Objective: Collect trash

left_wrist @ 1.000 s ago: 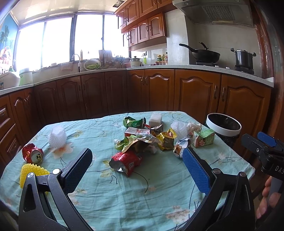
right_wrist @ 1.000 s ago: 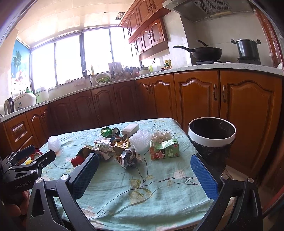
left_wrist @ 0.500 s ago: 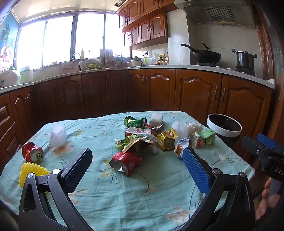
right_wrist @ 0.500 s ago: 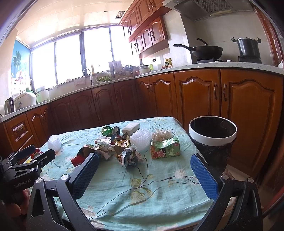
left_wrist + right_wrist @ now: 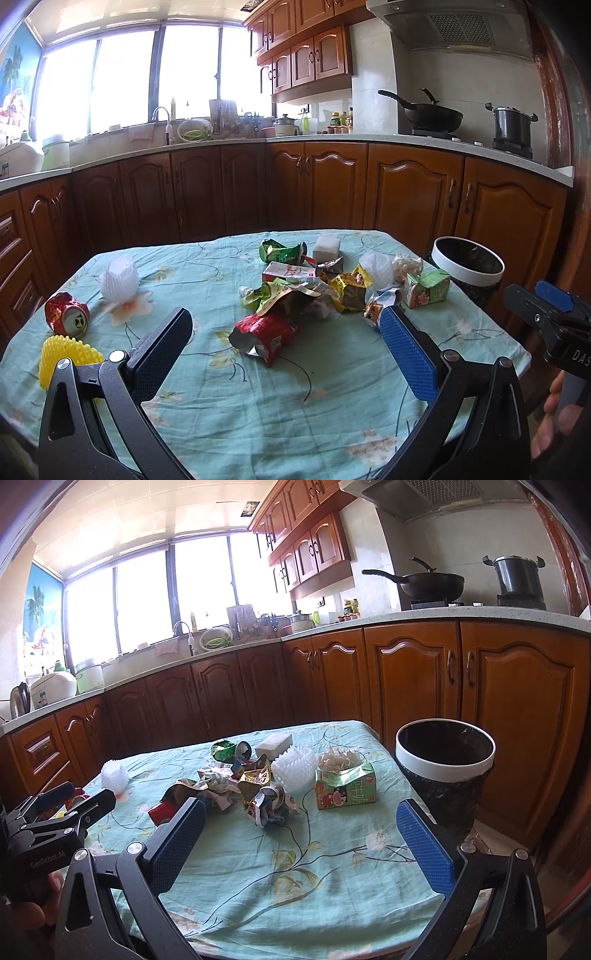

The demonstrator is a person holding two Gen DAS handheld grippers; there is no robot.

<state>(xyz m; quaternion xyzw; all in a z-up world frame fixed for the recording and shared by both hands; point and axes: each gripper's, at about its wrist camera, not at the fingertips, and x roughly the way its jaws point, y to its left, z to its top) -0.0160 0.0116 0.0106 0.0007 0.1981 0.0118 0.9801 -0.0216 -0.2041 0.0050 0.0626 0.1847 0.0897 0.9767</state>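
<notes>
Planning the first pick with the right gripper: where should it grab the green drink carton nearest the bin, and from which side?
Grip the green drink carton across its short width, low on the boxy body, not the torn-open top. It lies on its side near the table edge beside the bin, printed face toward the right gripper. Coming from the near side looks best; foam net and paper crowd behind it.

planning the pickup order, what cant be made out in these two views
- Bin inside: black, contents unreadable in both views.
- Yellow foam net: partly behind left gripper finger, left view.
- Red wrapper: partly behind right gripper finger, right view.
- Carton print: too small.
</notes>
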